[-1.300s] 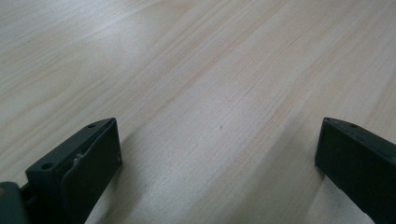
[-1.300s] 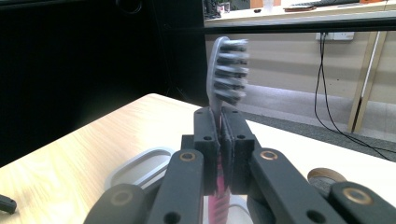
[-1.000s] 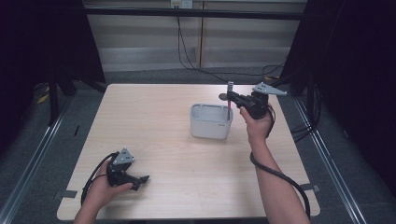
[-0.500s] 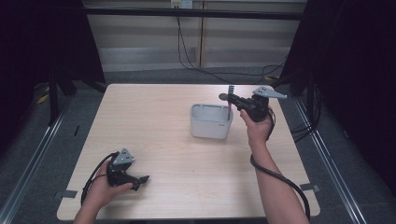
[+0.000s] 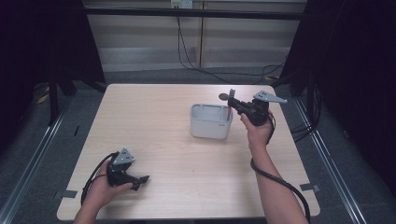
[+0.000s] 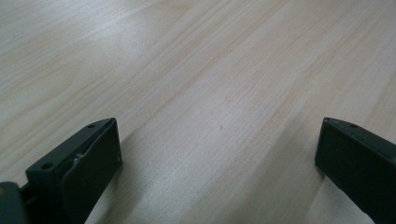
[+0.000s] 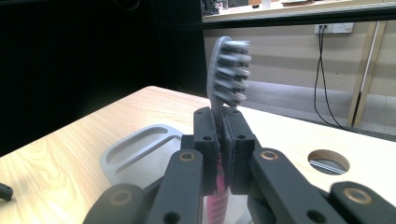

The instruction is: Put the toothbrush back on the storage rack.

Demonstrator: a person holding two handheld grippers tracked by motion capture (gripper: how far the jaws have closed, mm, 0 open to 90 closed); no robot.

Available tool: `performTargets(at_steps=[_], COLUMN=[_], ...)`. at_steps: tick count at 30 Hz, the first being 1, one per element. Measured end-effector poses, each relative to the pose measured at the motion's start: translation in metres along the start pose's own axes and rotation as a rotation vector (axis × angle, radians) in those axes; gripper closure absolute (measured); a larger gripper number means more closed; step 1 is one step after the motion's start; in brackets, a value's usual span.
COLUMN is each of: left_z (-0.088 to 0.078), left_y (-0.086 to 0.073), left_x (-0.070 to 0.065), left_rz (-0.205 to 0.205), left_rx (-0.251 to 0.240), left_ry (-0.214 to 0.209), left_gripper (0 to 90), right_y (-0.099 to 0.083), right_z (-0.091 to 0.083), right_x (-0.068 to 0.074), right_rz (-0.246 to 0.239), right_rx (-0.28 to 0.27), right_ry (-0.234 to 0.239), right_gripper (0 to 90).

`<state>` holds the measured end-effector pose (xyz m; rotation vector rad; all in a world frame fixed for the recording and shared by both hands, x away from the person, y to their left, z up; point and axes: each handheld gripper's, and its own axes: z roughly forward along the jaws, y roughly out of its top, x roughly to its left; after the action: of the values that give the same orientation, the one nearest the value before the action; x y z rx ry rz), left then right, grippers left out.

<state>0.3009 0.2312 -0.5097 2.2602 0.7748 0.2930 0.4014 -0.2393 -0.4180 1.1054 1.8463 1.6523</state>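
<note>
Where the toothbrush (image 7: pixel 227 74) stands upright, its grey bristled head rises above the right tongs (image 7: pixel 220 140), which are clamped tight on its neck, and its pink handle runs down below the grip. In the high view the toothbrush (image 5: pixel 230 105) is held over the right-hand end of the white holder (image 5: pixel 210 122), a squat tub with slotted compartments in its top, and the pink handle dips to that end's rim; whether it touches the rim cannot be told. The right tongs (image 5: pixel 232 100) point left across the bench (image 5: pixel 154 116), carried by a hand that comes up from the near right edge, with a cable trailing along the forearm. Just behind the holder a round hole (image 7: pixel 328 161) is cut in the bench top. Well apart, at the near left corner, the left tongs (image 5: pixel 140 179) lie low on the wood in the person's other hand. The left gripper view shows the left tongs (image 6: pixel 219 158) spread wide, with bare wood grain between them.
</note>
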Motion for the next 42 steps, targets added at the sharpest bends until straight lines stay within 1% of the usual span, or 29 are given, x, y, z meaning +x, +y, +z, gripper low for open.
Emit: performTargets(at_steps=[16,23,28,32,37,42], left_z=[0.0,0.0,0.0,0.0,0.0,0.0], left_y=[0.0,0.0,0.0,0.0,0.0,0.0], left_x=[0.0,0.0,0.0,0.0,0.0,0.0], left_rz=[0.0,-0.001,-0.001,-0.001,-0.001,-0.001], left_rx=[0.0,0.0,0.0,0.0,0.0,0.0], left_ry=[0.0,-0.001,0.0,-0.001,-0.001,-0.001], left_gripper=[0.0,0.0,0.0,0.0,0.0,0.0], right_y=[-0.013,-0.015,-0.016,-0.018,-0.021,-0.022], right_z=[-0.003,-0.004,-0.006,-0.007,-0.009,-0.01], right_x=[0.002,0.003,0.005,0.004,0.003,0.004], right_rz=[-0.004,-0.006,-0.017,-0.019,-0.009,-0.017], right_rx=[0.015,0.022,0.024,0.031,0.029,0.031], right_ry=[0.003,0.005,0.007,0.004,0.008,0.006], right_gripper=[85.3,85.2,85.1,85.0,84.9,84.8])
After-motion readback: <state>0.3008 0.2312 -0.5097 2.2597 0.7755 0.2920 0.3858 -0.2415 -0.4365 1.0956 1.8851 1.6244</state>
